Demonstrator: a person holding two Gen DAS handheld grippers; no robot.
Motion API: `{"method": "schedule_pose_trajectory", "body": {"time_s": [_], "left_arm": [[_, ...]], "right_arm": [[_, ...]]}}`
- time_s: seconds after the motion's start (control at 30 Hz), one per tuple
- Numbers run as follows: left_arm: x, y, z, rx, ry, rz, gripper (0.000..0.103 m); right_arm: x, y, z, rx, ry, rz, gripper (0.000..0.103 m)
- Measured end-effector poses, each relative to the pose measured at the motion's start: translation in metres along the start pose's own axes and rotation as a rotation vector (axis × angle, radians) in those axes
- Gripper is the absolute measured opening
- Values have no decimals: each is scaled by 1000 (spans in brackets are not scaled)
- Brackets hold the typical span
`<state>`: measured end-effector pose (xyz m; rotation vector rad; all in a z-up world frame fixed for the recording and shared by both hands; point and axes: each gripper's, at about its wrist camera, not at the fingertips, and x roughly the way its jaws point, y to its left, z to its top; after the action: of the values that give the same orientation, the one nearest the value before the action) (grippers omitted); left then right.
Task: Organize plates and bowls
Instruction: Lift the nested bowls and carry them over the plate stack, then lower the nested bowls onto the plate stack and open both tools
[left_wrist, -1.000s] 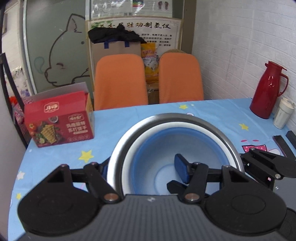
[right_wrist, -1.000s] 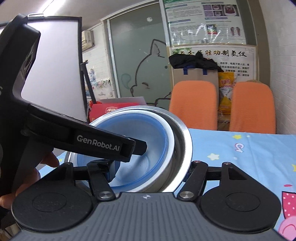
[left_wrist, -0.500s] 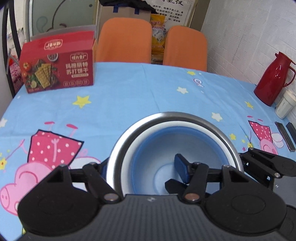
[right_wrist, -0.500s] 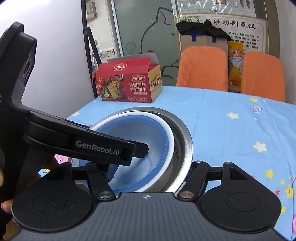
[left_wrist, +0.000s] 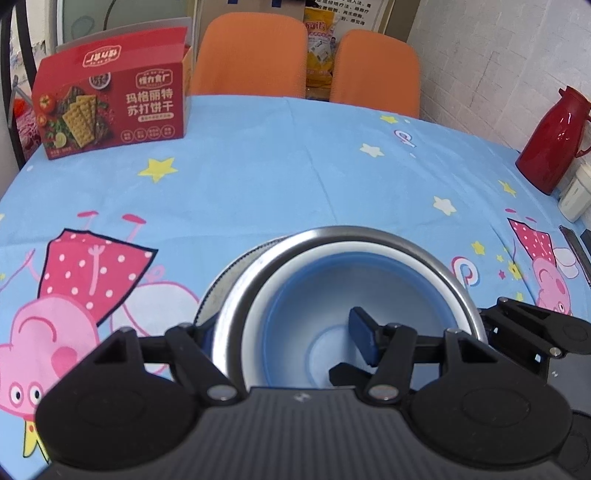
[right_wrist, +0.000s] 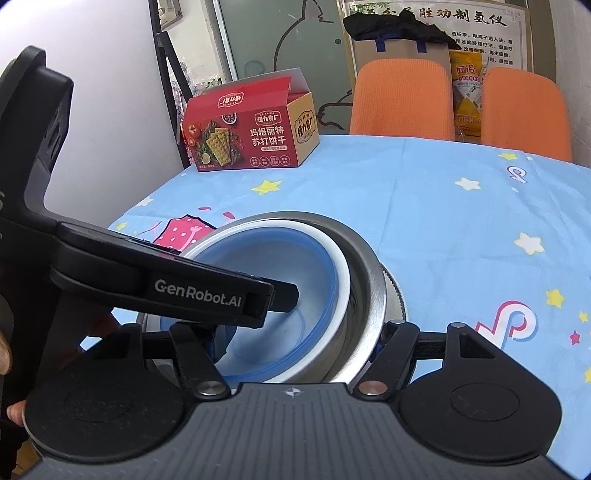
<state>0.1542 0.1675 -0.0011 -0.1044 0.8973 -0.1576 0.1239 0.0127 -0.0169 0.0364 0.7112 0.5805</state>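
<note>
The nested stack, a blue bowl (left_wrist: 332, 317) inside a white bowl (left_wrist: 343, 248) inside a steel bowl (left_wrist: 369, 234), sits low over the cartoon-printed blue tablecloth (left_wrist: 277, 166), apparently atop a ridged plate (right_wrist: 397, 291) whose edge peeks out. The left gripper (left_wrist: 280, 332) clamps the stack's near wall, one finger inside the blue bowl and one outside; the right gripper (right_wrist: 295, 332) pinches the opposite side likewise. If either one lets go early or the two lower unevenly, the stack could tip or the bowls could slide apart. A second earlier the stack hung higher with the chairs (left_wrist: 251, 51) behind it; now tablecloth fills the view, near the cracker box (left_wrist: 110, 107).
</note>
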Motion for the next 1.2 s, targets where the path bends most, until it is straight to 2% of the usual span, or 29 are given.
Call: {"method": "schedule_pose_trajectory", "body": {"time_s": [0.23,0.33,0.53,0.67,0.8,0.97,1.2], "left_arm": [[2,-2,-3,20,-19,4,61],[1,-4,-4,26,-40,-4,74],[-8,3,-3,-6,-99,-17,75],[-26,4,-3,-8,-168,5,75],[-38,0,0,-25,-202,3,75],[-51,-9,-6,-10,-224,31,75],[-61,-29,-22,-1,-231,35,76]], "right_arm": [[8,-5,-3,29,19,25,103],[8,-8,-5,46,17,36,103],[6,-9,-5,63,20,69,103],[-8,-14,-7,77,-12,35,103],[-23,-21,-2,96,-73,19,103],[-36,-29,-5,105,-113,-3,103],[-62,-55,-20,166,-157,-104,103]]}}
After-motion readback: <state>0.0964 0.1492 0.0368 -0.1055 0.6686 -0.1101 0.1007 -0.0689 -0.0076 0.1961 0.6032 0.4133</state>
